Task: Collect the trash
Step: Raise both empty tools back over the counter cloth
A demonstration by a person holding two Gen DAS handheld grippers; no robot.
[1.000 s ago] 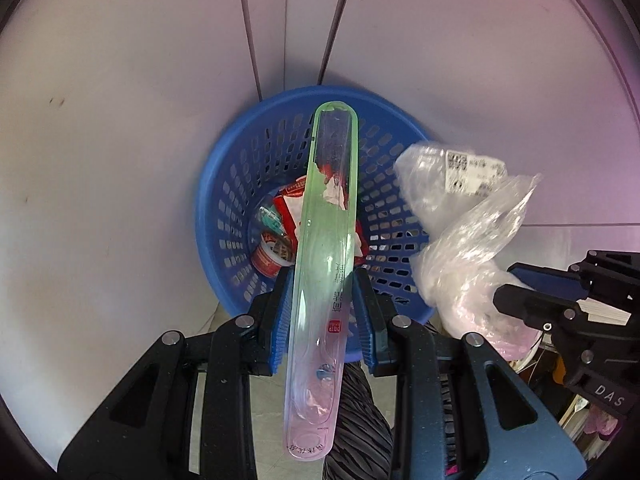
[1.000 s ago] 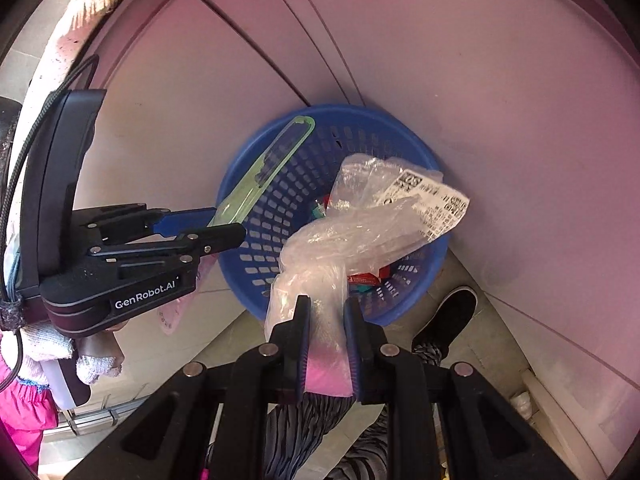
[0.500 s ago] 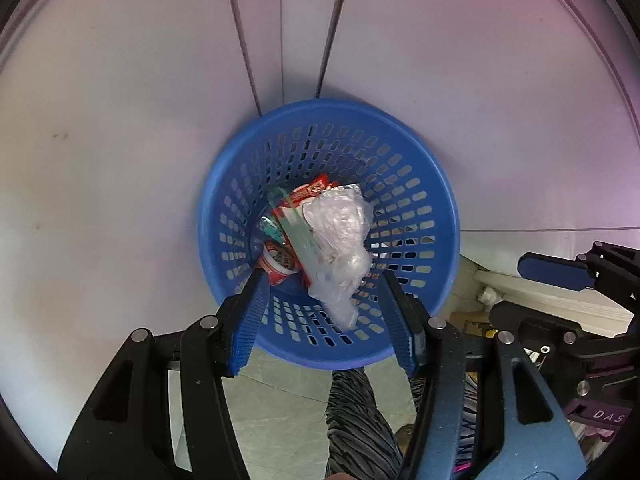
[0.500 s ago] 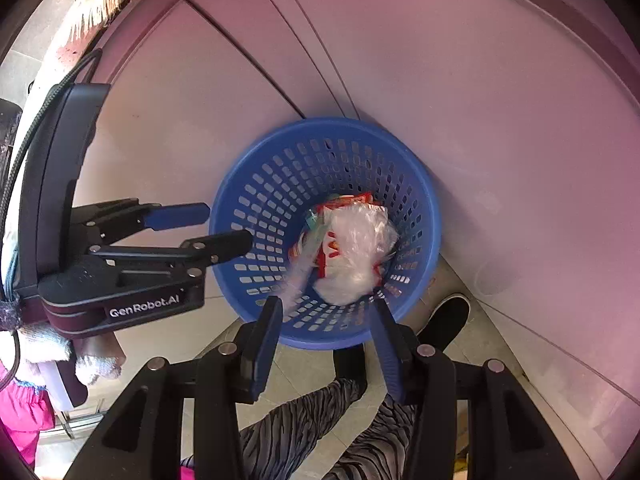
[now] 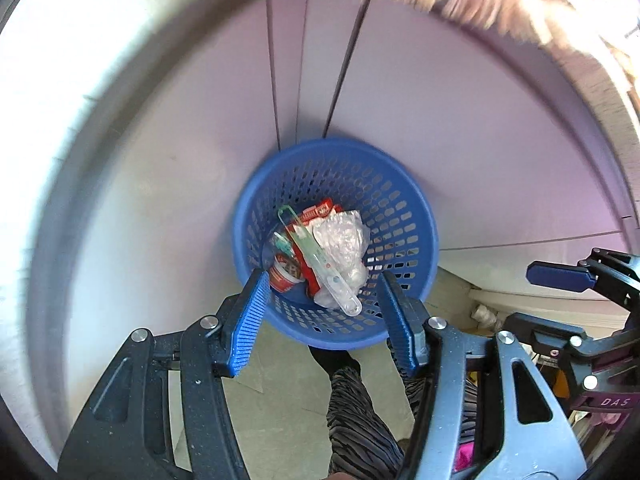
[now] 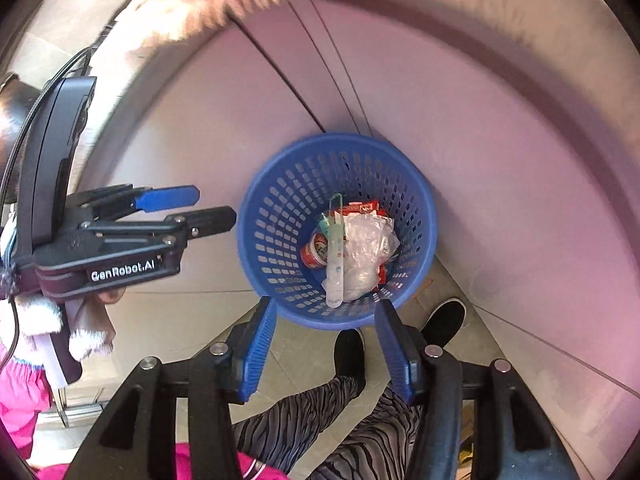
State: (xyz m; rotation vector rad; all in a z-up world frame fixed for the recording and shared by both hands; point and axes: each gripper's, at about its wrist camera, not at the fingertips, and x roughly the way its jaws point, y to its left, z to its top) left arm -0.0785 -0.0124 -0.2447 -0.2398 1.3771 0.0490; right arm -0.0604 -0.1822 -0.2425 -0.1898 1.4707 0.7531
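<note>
Both pieces of trash have dropped since a second ago: the green case [image 5: 318, 258] left the left gripper [image 5: 322, 322] and the clear bag [image 5: 344, 246] left the right gripper [image 6: 326, 346], and both now lie in the blue basket [image 5: 404, 216] on top of a red wrapper [image 5: 320, 213] and a small red cup [image 5: 282, 274]. Each claw's jaws have just been opening and now stand apart with nothing between them, higher above the basket than before. From the right wrist you see the left gripper side-on at the left, held by a gloved hand [image 6: 48, 320], and two black shoes [image 6: 442, 318] by the basket; the left wrist view shows one striped leg [image 5: 360, 412] instead. The basket stands on a tiled floor [image 5: 280, 392] against pale cabinet doors [image 5: 460, 140].
</note>
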